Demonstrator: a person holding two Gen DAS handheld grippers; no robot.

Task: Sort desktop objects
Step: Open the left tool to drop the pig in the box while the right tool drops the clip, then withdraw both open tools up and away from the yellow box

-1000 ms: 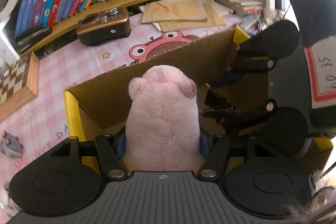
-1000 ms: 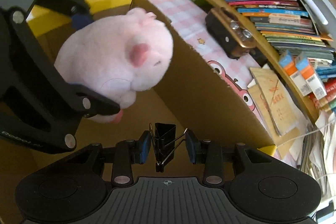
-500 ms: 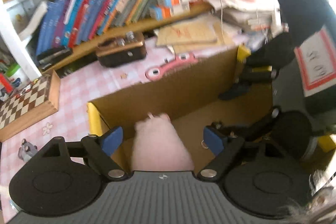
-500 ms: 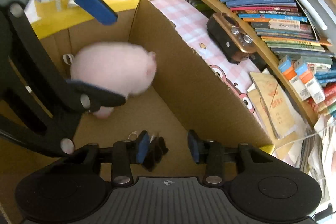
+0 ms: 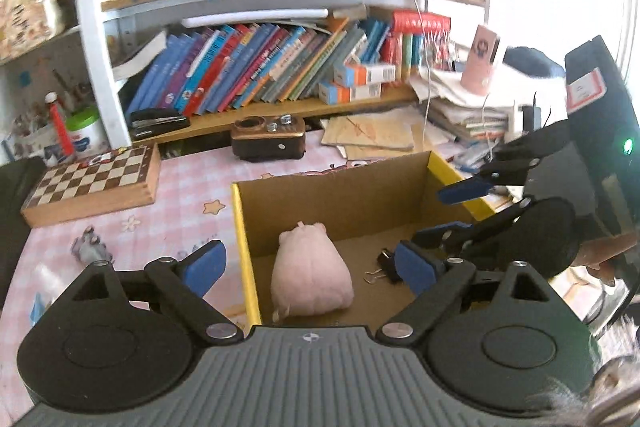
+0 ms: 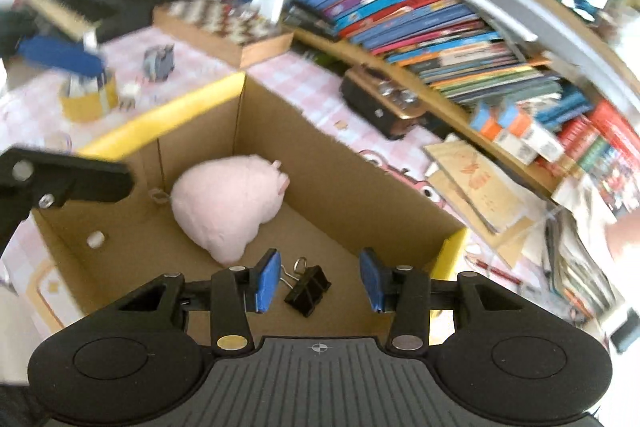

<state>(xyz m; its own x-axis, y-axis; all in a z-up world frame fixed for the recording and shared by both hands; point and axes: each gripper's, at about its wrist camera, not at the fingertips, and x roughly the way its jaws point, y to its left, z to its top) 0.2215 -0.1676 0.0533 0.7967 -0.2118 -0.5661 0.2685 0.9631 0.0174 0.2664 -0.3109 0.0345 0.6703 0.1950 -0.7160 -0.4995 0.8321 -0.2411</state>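
Left gripper (image 5: 310, 263): jaws spread wide, just been opening, nothing between the pads, above box edge.
Right gripper (image 6: 319, 281): jaws apart, empty, binder clip below the gap, untouched.
Binder clip (image 6: 308, 289): black, on box floor, beside the plush.
Pink plush (image 5: 311, 277): lying on box floor, near left wall.
Cardboard box (image 5: 340, 195): open, yellow rim, on pink checked cloth (image 5: 180, 183).
Chessboard (image 5: 94, 181): left, behind box.
Radio (image 5: 269, 143): under bookshelf.

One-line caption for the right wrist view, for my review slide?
Open right hand-held gripper above a cardboard box holding a pink plush toy and a black binder clip.
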